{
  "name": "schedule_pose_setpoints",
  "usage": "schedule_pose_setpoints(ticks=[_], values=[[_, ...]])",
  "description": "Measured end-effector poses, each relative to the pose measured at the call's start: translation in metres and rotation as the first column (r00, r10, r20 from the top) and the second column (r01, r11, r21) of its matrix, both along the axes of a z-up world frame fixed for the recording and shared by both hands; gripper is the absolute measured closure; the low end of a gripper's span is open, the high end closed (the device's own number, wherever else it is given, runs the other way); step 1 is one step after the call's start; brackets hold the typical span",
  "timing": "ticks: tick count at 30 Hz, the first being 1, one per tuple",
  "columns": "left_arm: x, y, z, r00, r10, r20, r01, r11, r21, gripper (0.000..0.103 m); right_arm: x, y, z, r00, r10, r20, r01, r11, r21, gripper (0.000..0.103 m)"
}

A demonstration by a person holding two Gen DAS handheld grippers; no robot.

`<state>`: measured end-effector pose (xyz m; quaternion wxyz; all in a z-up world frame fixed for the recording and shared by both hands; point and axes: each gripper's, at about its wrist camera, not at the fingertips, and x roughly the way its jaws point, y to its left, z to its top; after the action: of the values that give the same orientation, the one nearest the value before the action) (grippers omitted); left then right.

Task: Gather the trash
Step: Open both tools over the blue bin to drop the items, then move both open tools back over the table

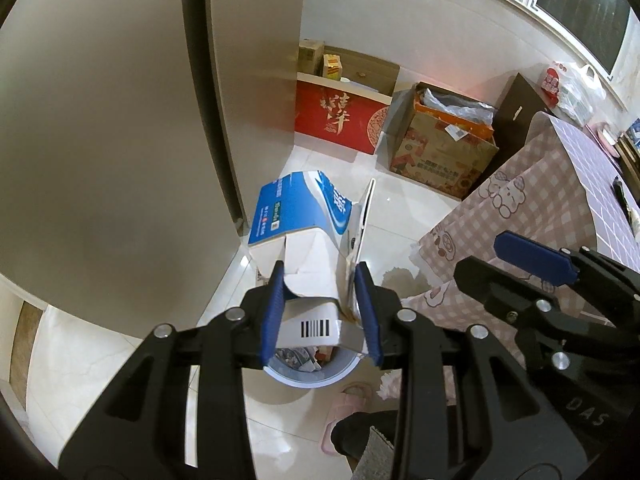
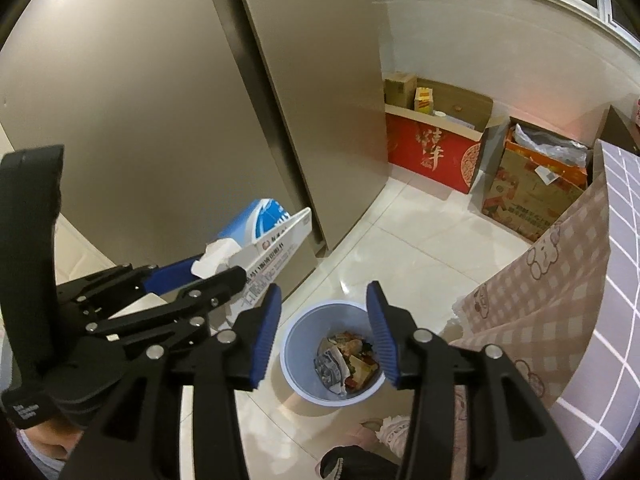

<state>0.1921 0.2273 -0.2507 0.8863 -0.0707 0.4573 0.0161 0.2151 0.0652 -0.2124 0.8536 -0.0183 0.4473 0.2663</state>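
One box (image 1: 304, 248) clamped in left hand-held gripper (image 1: 320, 312), held over floor bin (image 2: 332, 356) for dropping | right hand-held gripper (image 2: 324, 336) parted, empty, above bin rim, clear of drop path

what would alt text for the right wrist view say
The right gripper, fingers open and empty, hangs over a light blue plastic trash bin of scraps on white tile, while the left gripper holds a flattened blue-and-white cardboard box beside it.

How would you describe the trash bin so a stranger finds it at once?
Start at the tall grey fridge. On the white floor before it stands the bin, beside the checked tablecloth. It alone is round, pale blue and holds trash.
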Motion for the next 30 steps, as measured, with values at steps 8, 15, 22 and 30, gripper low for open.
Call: schedule_pose_setpoints(ticks=[8,15,22,30], values=[[0.003,-0.001,0.000,1.000,-0.002,-0.007,0.002,1.000,0.008,0.067,-0.001,-0.010,0.007,0.999,-0.026,0.022,0.025,0.999,0.021,0.057],[0.010,0.004,-0.009,0.995,0.055,-0.081,-0.052,0.998,0.036,0.040,0.000,-0.023,0.006,0.999,-0.046,0.015,0.045,0.999,0.027,0.057],[0.008,-0.002,-0.001,0.996,0.049,-0.077,-0.048,0.999,0.021,0.040,0.004,-0.032,0.004,0.998,-0.070,0.006,0.070,0.997,0.021,0.057],[0.008,-0.045,0.034,0.999,-0.033,-0.019,0.033,0.999,0.029,0.040,-0.004,-0.062,0.027,0.993,-0.110,0.036,0.109,0.993,0.039,0.057]])
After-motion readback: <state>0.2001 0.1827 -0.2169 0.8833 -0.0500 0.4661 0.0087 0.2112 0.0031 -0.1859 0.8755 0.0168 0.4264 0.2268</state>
